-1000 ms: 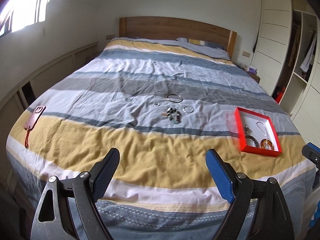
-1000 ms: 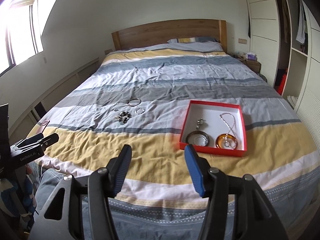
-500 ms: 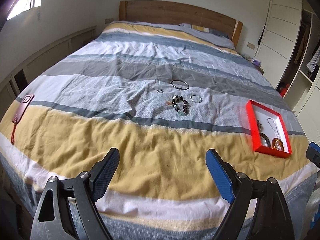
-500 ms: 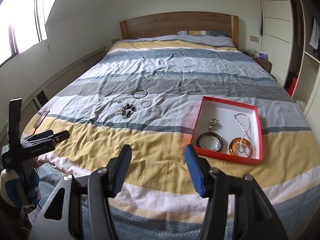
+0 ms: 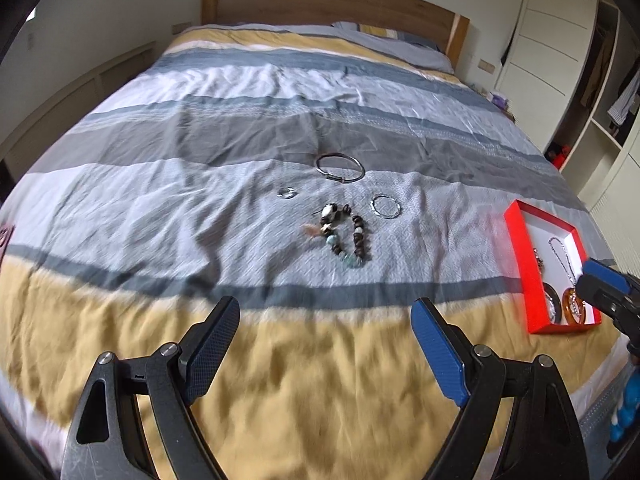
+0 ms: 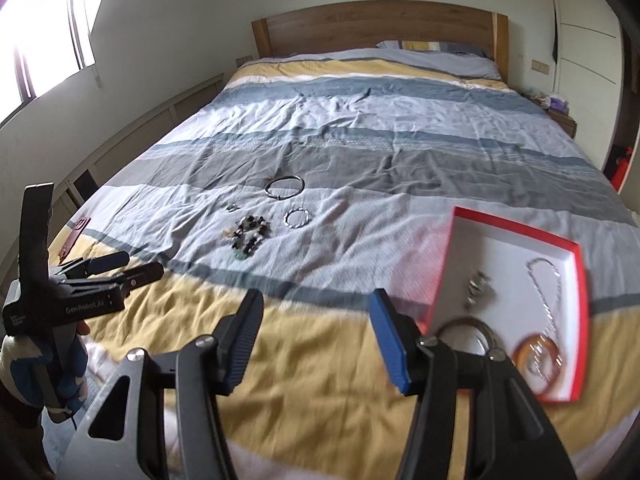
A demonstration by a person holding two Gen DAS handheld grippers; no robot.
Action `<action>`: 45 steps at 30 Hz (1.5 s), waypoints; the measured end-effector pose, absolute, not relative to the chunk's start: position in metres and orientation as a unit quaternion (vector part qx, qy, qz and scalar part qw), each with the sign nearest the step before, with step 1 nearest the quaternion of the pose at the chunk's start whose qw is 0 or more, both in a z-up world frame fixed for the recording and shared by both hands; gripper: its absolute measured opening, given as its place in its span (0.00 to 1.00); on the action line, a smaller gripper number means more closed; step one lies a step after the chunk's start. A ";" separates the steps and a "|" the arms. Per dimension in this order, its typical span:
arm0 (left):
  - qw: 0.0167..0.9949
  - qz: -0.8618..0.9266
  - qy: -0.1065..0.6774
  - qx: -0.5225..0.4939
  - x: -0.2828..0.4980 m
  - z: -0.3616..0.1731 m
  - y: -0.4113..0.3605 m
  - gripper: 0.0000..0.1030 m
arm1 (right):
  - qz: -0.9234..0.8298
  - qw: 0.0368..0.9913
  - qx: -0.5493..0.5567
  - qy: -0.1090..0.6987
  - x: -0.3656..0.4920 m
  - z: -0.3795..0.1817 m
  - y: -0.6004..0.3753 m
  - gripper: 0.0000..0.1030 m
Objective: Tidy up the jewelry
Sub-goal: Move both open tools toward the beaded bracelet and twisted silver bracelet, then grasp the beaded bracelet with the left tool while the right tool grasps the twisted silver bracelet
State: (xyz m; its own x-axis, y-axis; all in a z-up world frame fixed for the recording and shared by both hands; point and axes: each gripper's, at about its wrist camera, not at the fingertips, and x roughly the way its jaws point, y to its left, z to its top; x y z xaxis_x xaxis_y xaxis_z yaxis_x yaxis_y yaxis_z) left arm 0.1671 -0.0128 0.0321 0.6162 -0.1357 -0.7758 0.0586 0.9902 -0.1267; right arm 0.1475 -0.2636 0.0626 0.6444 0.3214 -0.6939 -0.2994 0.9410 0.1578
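Note:
Loose jewelry lies mid-bed: a dark bangle [image 5: 340,166], a small ring [image 5: 287,193], a silver twisted bracelet [image 5: 386,207] and a beaded bracelet [image 5: 346,236]. A red tray [image 5: 520,248] at the right holds a chain necklace [image 6: 546,292], a dark bangle [image 6: 466,330], an amber bangle [image 6: 536,354] and a small charm [image 6: 478,286]. My left gripper [image 5: 324,350] is open and empty above the yellow stripe, short of the beads. My right gripper [image 6: 314,340] is open and empty beside the tray's near left corner.
The striped duvet [image 5: 200,200] covers the whole bed, with a wooden headboard [image 6: 380,26] behind. A red-brown tag [image 6: 74,236] lies at the bed's left edge. A wardrobe [image 5: 560,60] stands at the right, a window [image 6: 36,40] at the left.
Both grippers have moved forward over the bed toward the jewelry. The loose pieces and the tray look nearer. Both pairs of jaws stay open.

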 end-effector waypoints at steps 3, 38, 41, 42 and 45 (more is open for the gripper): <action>0.894 -0.069 0.441 -0.036 0.193 0.022 -0.019 0.84 | 0.176 0.903 0.020 0.391 0.175 0.052 -0.258 0.51; 0.884 -0.086 0.449 -0.101 0.289 -0.060 0.031 0.17 | 0.231 0.875 -0.001 0.426 0.331 -0.045 -0.159 0.51; 0.887 -0.085 0.442 -0.105 0.286 -0.062 0.031 0.16 | 0.224 0.875 -0.001 0.429 0.339 -0.054 -0.158 0.51; 0.888 -0.084 0.440 -0.106 0.286 -0.063 0.031 0.16 | 0.222 0.875 0.000 0.429 0.340 -0.056 -0.158 0.52; 0.889 -0.084 0.435 -0.110 0.285 -0.063 0.032 0.15 | 0.222 0.875 -0.003 0.431 0.346 -0.061 -0.155 0.52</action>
